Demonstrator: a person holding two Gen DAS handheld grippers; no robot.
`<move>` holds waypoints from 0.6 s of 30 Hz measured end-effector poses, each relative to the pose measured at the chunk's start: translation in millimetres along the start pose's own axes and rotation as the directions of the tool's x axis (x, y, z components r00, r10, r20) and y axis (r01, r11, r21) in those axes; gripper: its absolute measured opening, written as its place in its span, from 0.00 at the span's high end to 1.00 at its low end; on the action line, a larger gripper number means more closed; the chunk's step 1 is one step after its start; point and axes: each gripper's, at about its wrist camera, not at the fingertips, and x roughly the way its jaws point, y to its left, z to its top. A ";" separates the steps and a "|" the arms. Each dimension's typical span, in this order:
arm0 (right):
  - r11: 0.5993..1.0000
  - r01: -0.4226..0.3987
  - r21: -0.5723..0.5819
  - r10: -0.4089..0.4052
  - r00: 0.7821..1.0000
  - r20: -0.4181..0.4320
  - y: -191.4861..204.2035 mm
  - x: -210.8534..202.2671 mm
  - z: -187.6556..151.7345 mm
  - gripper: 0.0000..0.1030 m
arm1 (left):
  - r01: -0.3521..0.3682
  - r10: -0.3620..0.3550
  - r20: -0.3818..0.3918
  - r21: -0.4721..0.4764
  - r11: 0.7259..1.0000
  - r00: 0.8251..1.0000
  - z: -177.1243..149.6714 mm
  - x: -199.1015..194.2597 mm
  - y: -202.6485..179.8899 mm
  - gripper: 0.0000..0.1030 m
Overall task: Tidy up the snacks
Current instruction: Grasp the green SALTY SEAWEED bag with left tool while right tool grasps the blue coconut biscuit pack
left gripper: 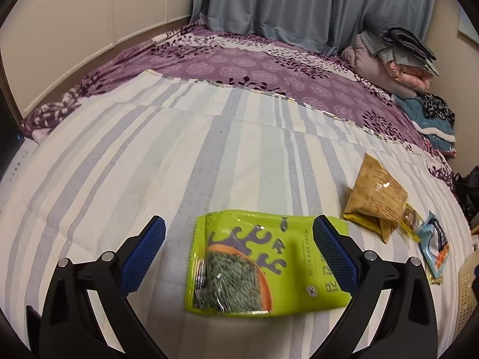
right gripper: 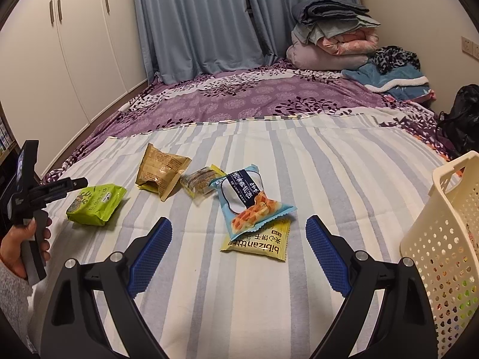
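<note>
**Both grippers spread wide over snacks on a bed**

Left gripper (left gripper: 239, 252) hung above the green snack packet (left gripper: 263, 264), its blue pads spread wide to either side of the packet, not pressing on it. Whether they touched it could not be told. That packet lay flat on the striped sheet (left gripper: 149, 155), well apart from the other snacks.

Right gripper (right gripper: 238, 257) was also open, its jaws apart with nothing between them. Just ahead of it lay a yellow biscuit packet (right gripper: 260, 242), partly covered by a pale blue packet (right gripper: 251, 200). Beyond those sat a small clear-wrapped snack (right gripper: 200, 181) and a brown packet (right gripper: 160, 172). A cream perforated basket (right gripper: 443, 239) stood at the right edge of the sheet. A person's hand (right gripper: 18, 245) held the left gripper's handle.
</note>
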 end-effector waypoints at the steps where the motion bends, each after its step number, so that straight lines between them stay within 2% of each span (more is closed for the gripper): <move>1: 1.000 0.000 0.001 0.000 1.000 -0.002 -0.4 0.7 -0.2 0.12 | 0.009 -0.010 -0.011 -0.017 1.000 1.000 1.0 2.9 3.0 0.03; 8: 1.000 -0.008 -0.002 0.008 1.000 -0.011 2.1 3.3 -2.4 0.12 | 0.105 -0.108 -0.062 -0.058 0.993 0.992 -22.4 6.4 -6.1 0.03; 11: 1.000 -0.014 -0.004 0.014 1.000 -0.008 3.1 0.9 -4.0 0.12 | 0.111 -0.112 -0.059 -0.022 0.994 0.992 -36.9 -3.8 -23.9 0.03; 18: 1.000 -0.019 0.005 0.019 1.000 -0.006 1.1 -1.6 -6.1 0.12 | 0.222 -0.214 -0.091 0.084 0.971 0.973 -66.2 -29.9 -75.4 0.03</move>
